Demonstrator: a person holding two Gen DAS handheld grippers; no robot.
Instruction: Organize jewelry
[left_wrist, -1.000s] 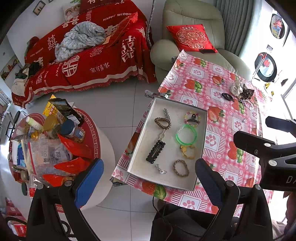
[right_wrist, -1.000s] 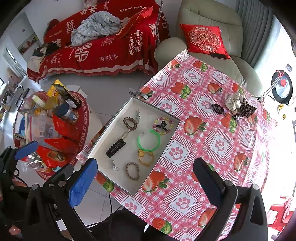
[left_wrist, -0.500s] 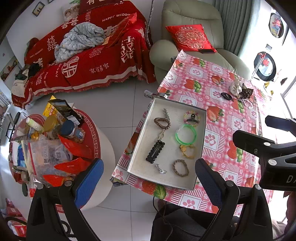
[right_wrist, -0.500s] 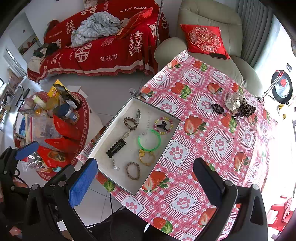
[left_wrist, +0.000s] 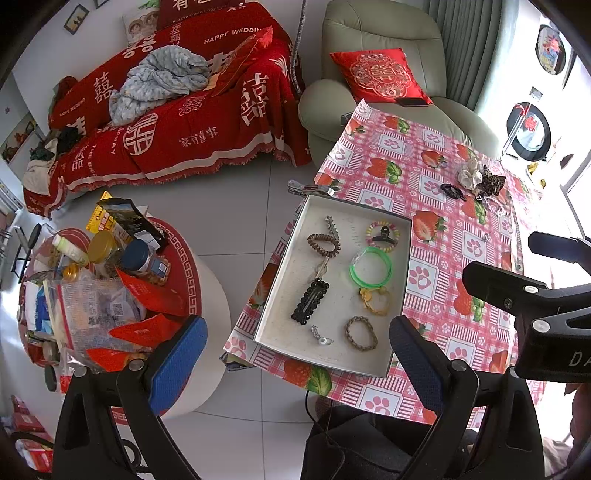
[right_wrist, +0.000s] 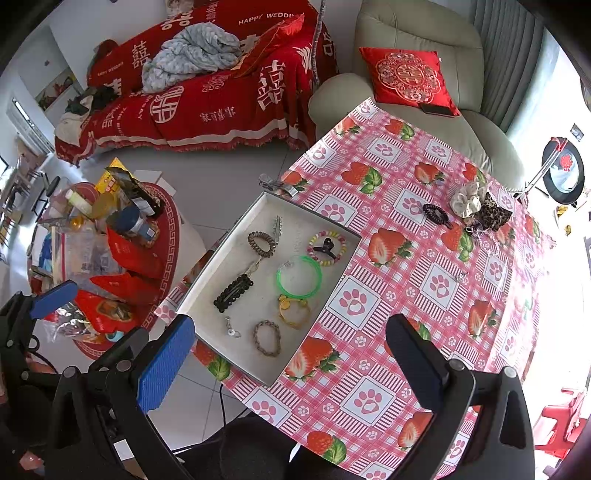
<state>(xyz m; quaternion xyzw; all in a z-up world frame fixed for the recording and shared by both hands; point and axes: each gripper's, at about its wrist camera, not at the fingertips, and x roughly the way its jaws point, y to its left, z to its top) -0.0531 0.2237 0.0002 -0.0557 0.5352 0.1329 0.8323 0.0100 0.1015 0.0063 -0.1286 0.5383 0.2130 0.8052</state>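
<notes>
Jewelry sits mostly in a shallow white tray (right_wrist: 207, 280) at frame centre: green bangle (right_wrist: 299, 277), braided bracelet (right_wrist: 266, 338), black clip (right_wrist: 233, 290). More pieces, scrunchies (right_wrist: 478, 206) among them, lie upper right on the strawberry tablecloth (right_wrist: 406, 295). All look light; bangle stiff and probably slick, best pinched across the rim; braid soft. Left gripper (left_wrist: 295, 358) and right gripper (right_wrist: 295, 360) hover high, jaws spread, empty. Red sofa (right_wrist: 207, 85) and cluttered round side table (left_wrist: 110, 295) at left.

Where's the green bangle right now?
The green bangle lies inside the white tray, toward its right side in the right wrist view, between the pastel bead bracelet above and the yellow bracelet below.
</notes>
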